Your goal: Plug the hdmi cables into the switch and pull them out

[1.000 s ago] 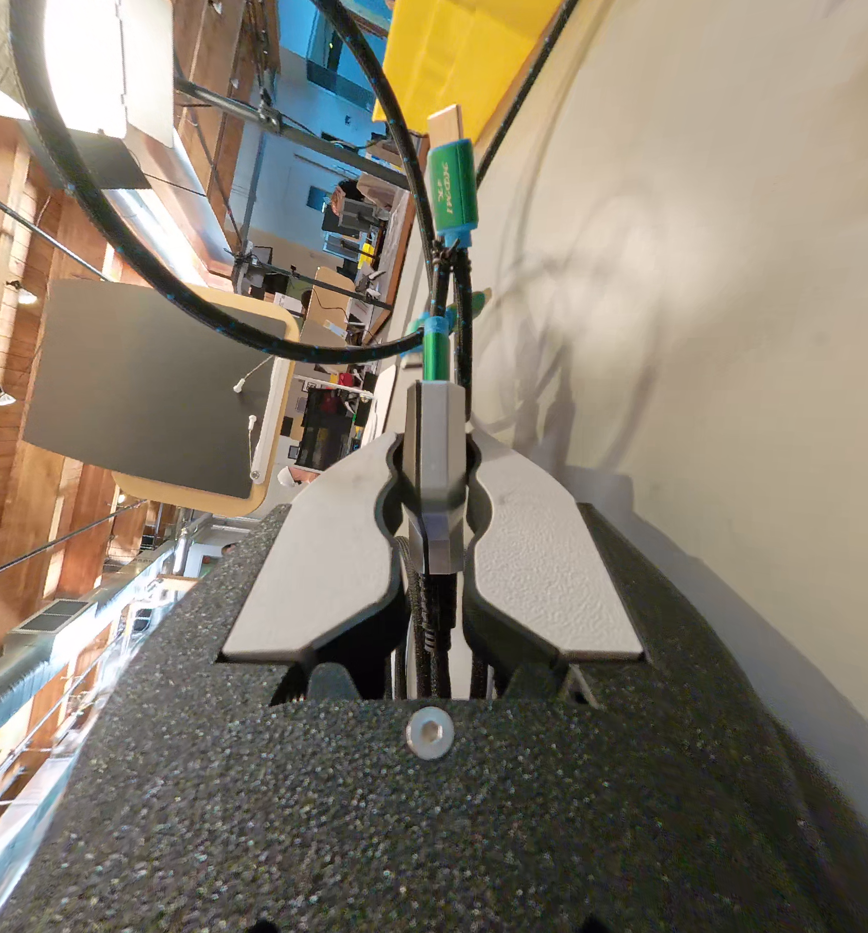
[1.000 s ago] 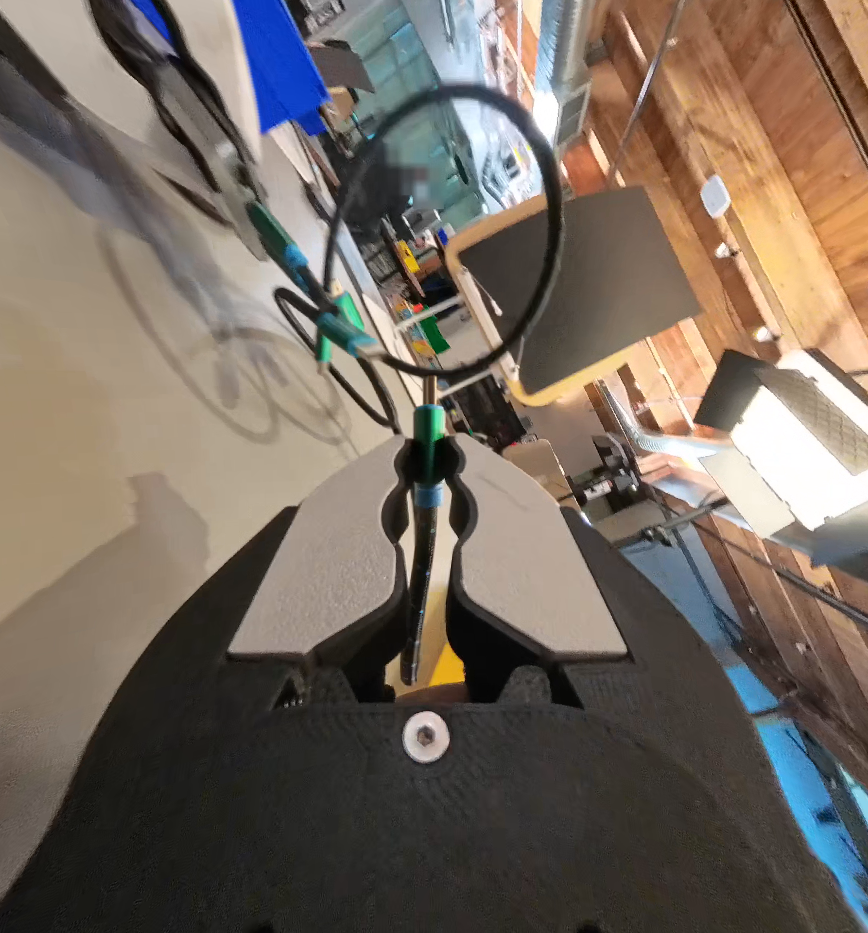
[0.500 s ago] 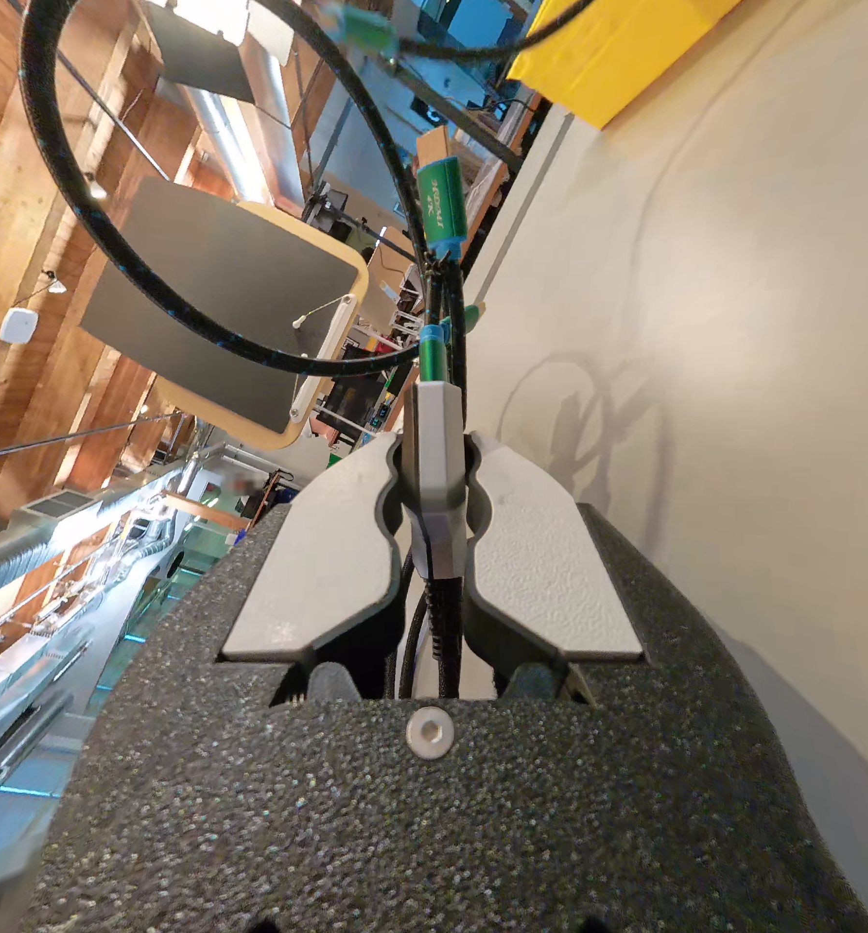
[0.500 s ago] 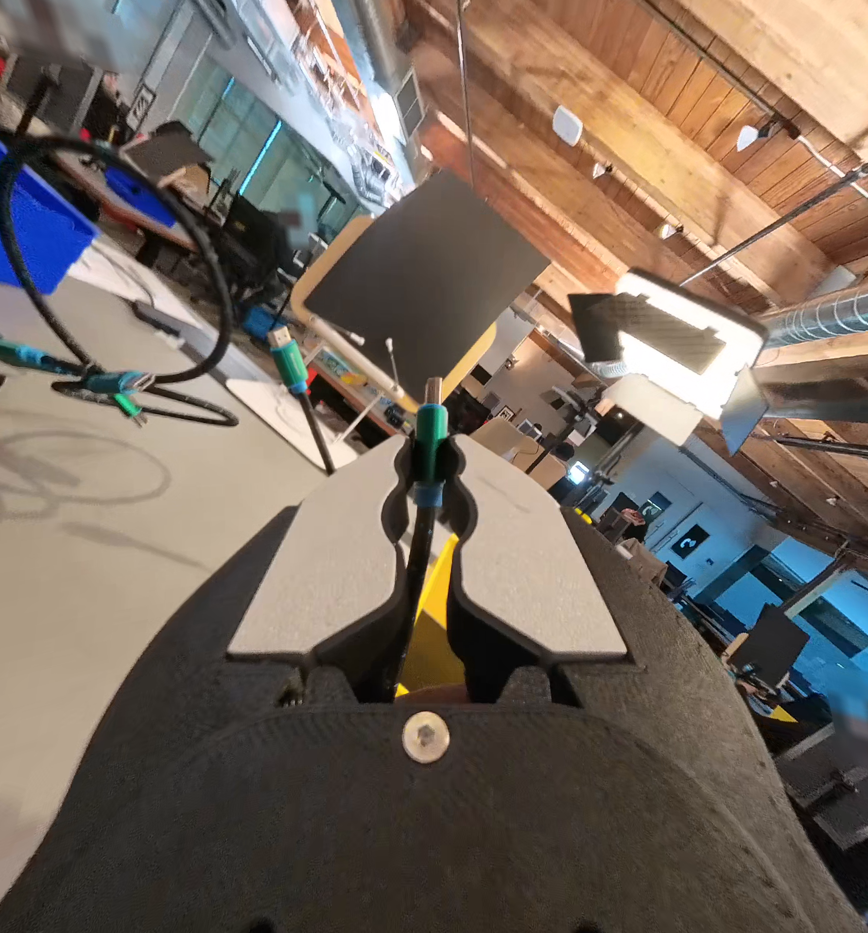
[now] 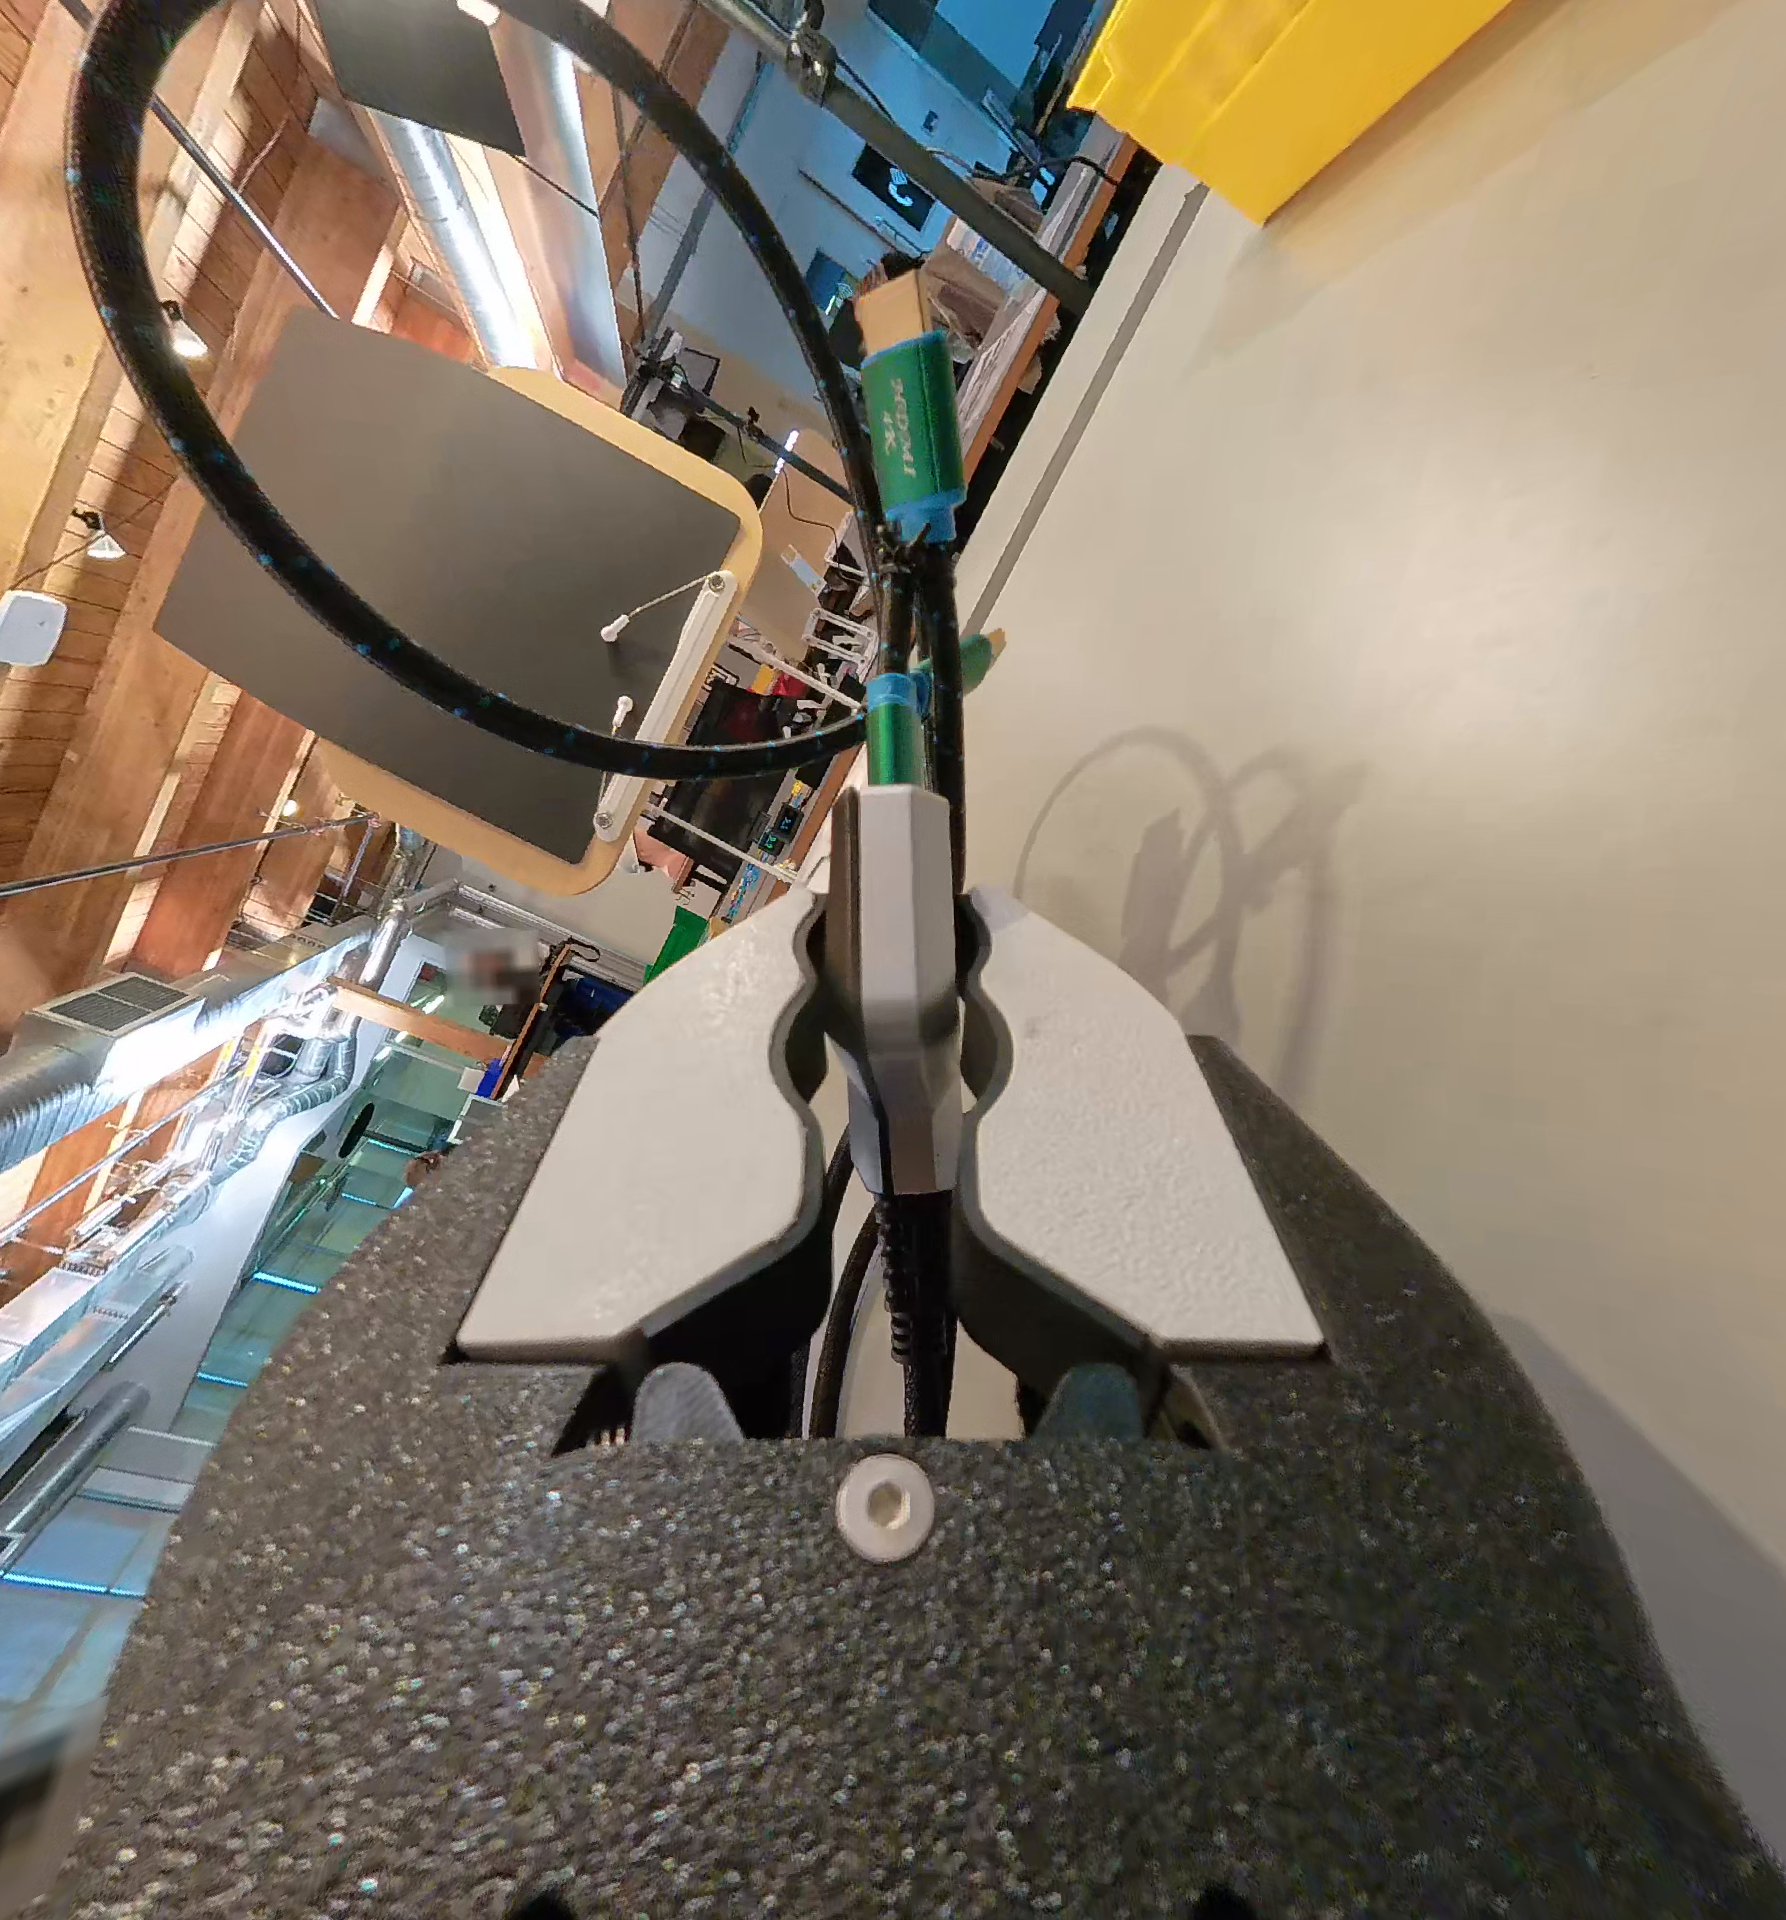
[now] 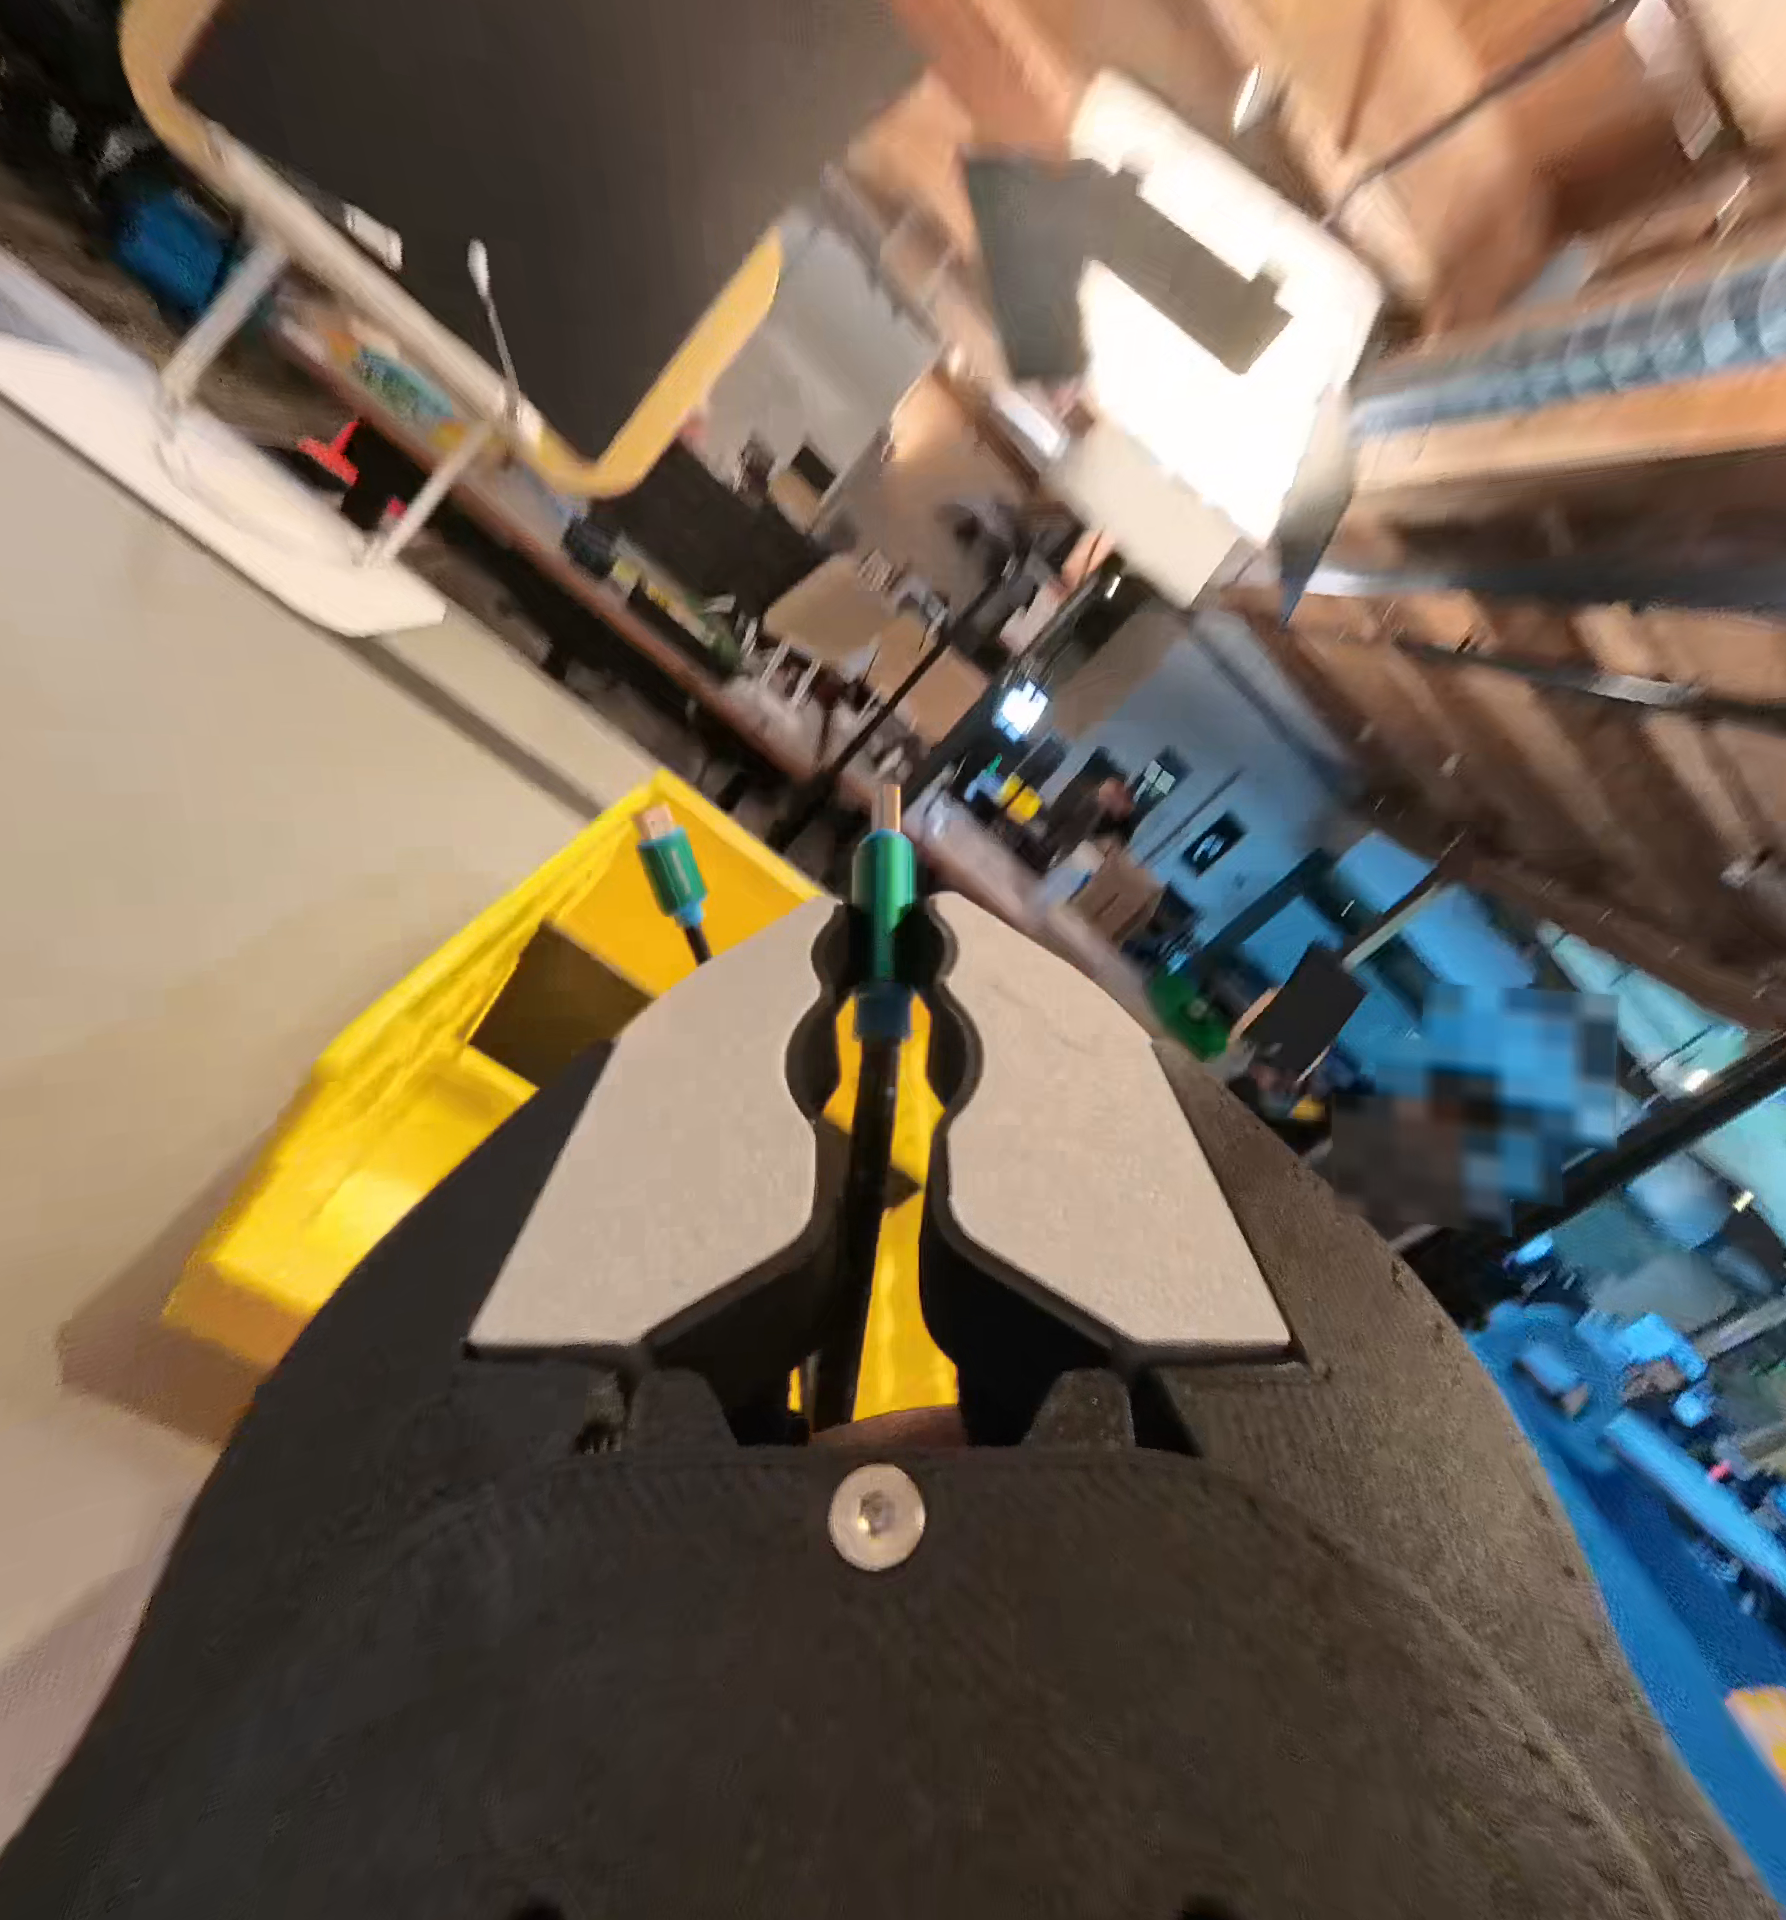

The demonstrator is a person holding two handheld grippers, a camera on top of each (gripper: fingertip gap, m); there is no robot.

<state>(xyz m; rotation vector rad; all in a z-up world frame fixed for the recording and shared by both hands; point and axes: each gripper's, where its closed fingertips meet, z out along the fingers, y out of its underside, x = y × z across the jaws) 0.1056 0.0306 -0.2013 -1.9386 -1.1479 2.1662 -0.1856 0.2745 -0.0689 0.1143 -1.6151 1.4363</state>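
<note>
My left gripper [image 5: 894, 914] is shut on a grey metal HDMI switch [image 5: 894, 987], held edge-on above the beige table [image 5: 1471, 644]. A green HDMI plug [image 5: 891, 740] sits in the switch's far end, and its black braided cable [image 5: 369, 644] loops up to the left. A second green plug [image 5: 912, 436] with a gold tip hangs free beyond it. My right gripper [image 6: 884, 914] is shut on another green HDMI plug [image 6: 884, 894], gold tip pointing forward, cable running back between the fingers. One more green plug [image 6: 671, 875] shows just left of it. The right wrist view is blurred.
A yellow bin [image 6: 432, 1101] stands on the table [image 6: 141, 790] right behind the right gripper's tips; it also shows in the left wrist view [image 5: 1273, 94] at the top right. A dark panel with a wooden rim [image 5: 432, 603] stands beyond the table.
My right gripper has swung round with its plug, from facing the cable loops to facing the yellow bin. My left gripper has tilted a little, still holding the switch.
</note>
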